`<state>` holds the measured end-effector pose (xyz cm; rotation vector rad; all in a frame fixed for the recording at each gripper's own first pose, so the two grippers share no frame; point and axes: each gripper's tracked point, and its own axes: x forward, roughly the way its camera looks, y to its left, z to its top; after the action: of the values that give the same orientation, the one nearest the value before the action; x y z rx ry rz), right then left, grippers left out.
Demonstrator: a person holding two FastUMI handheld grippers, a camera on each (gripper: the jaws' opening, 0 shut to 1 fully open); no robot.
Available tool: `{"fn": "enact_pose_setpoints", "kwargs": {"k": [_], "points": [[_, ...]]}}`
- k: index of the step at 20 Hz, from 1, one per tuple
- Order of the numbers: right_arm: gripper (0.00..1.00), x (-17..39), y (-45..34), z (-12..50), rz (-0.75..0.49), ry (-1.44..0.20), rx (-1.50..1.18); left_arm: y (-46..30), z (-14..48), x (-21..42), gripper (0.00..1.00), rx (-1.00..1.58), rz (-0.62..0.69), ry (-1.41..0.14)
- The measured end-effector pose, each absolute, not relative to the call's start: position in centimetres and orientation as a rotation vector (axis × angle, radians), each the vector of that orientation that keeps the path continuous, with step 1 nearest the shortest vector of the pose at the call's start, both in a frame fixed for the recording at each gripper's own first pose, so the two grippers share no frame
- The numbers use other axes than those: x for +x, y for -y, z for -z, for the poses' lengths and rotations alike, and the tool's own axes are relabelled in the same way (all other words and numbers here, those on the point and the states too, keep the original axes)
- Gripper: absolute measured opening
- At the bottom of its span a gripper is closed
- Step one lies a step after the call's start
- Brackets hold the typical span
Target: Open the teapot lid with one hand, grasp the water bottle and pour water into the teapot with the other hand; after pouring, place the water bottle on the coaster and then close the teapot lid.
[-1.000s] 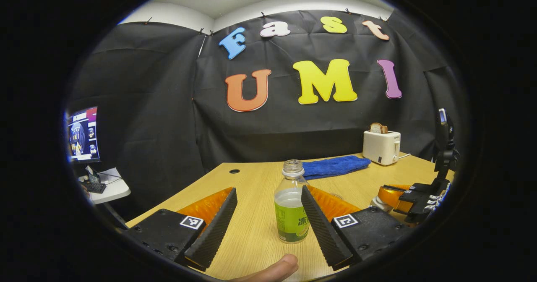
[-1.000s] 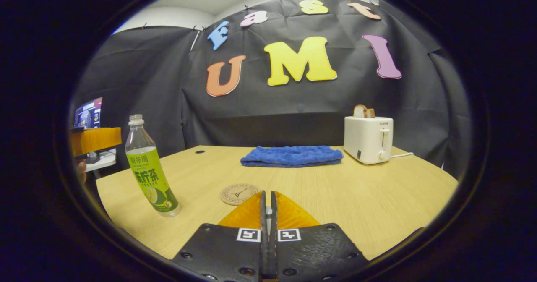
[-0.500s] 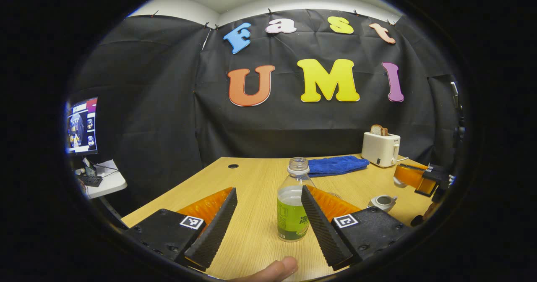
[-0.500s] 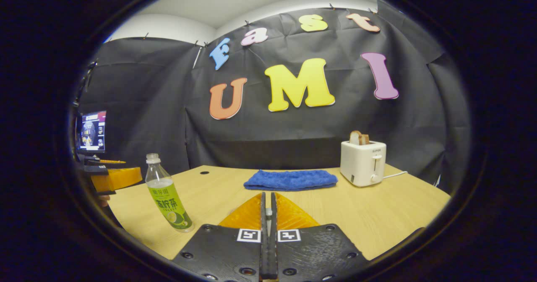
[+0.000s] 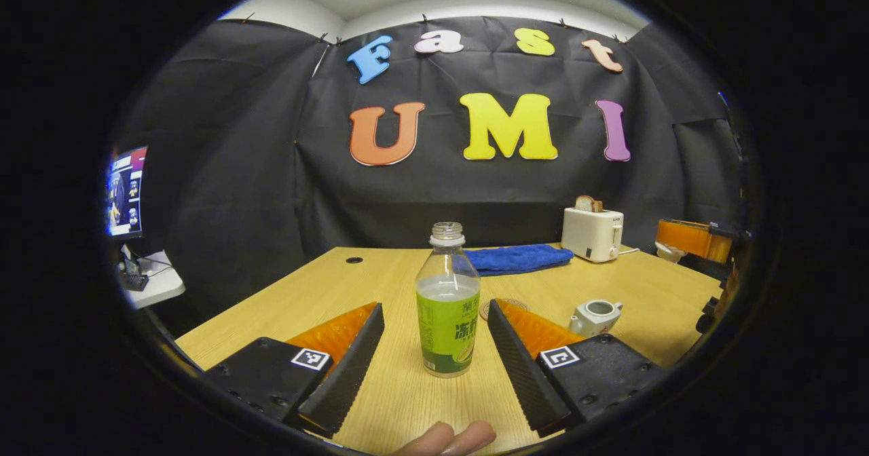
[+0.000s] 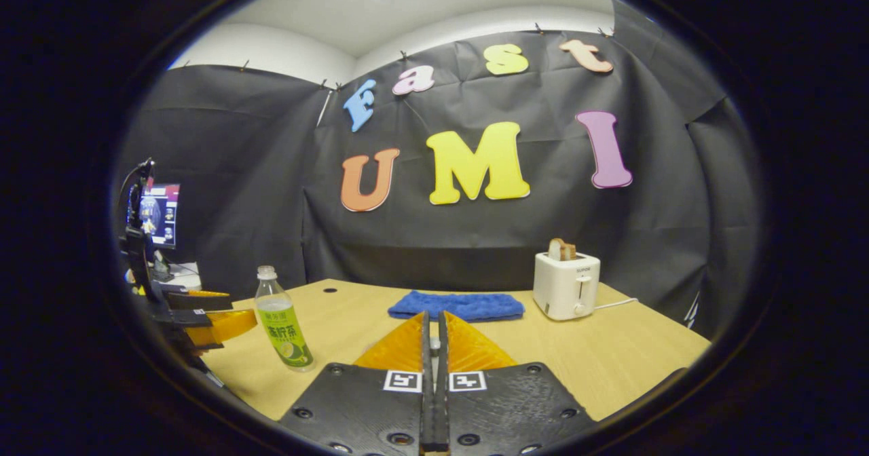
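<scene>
A clear uncapped water bottle [image 5: 447,307] with a green label stands upright on the wooden table [image 5: 380,286]. It sits in the gap of my open left gripper [image 5: 434,307], and neither finger touches it. The small white teapot [image 5: 596,315] stands to the right with its top uncovered. A round coaster [image 5: 499,305] lies half hidden behind my finger. My right gripper [image 5: 692,239] hovers high at the right with the white teapot lid [image 5: 669,252] hanging under it. In the right gripper view my right gripper [image 6: 434,317] is shut, with the bottle [image 6: 284,324] and left gripper [image 6: 204,313] far left.
A white toaster [image 5: 593,233] with toast and a folded blue towel [image 5: 519,258] sit at the table's back, also as toaster [image 6: 565,285] and towel [image 6: 455,305]. A monitor [image 5: 125,191] glows on a side table at left. A person's fingertips [image 5: 448,437] show at the bottom.
My right gripper has risen and pulled back with the lid, away from the teapot. My left gripper has shifted so that the bottle now stands centred between its open fingers.
</scene>
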<state>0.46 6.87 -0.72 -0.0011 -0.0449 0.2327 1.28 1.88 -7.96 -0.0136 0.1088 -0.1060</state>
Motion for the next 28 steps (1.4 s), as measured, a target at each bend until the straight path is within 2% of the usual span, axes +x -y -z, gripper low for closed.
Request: {"fn": "enact_pose_setpoints", "kwargs": {"k": [6,14,16,17,22,28], "points": [[0.00,1.1,-5.4,1.5,-0.213,0.025,-0.008,-1.9,9.3,4.6,0.96,-0.084,0.108,-0.115],[0.00,2.3,-3.4,2.3,-0.184,-0.001,-0.011,-0.9,10.2,8.1,0.96,-0.021,0.101,-0.103],[0.00,2.4,-2.9,2.4,-0.175,-0.007,-0.014,-0.5,9.7,8.1,0.89,-0.026,0.112,-0.074],[0.00,2.4,-2.9,2.4,-0.175,-0.006,-0.014,-0.3,9.8,7.9,0.80,-0.027,0.115,-0.071],[0.00,2.2,-3.1,2.2,-0.185,-0.010,-0.014,-0.5,9.3,7.6,0.78,0.017,0.094,-0.071],[0.00,1.9,-2.6,2.1,-0.186,-0.015,-0.023,-0.4,7.7,7.0,0.77,0.269,0.057,-0.104]]}}
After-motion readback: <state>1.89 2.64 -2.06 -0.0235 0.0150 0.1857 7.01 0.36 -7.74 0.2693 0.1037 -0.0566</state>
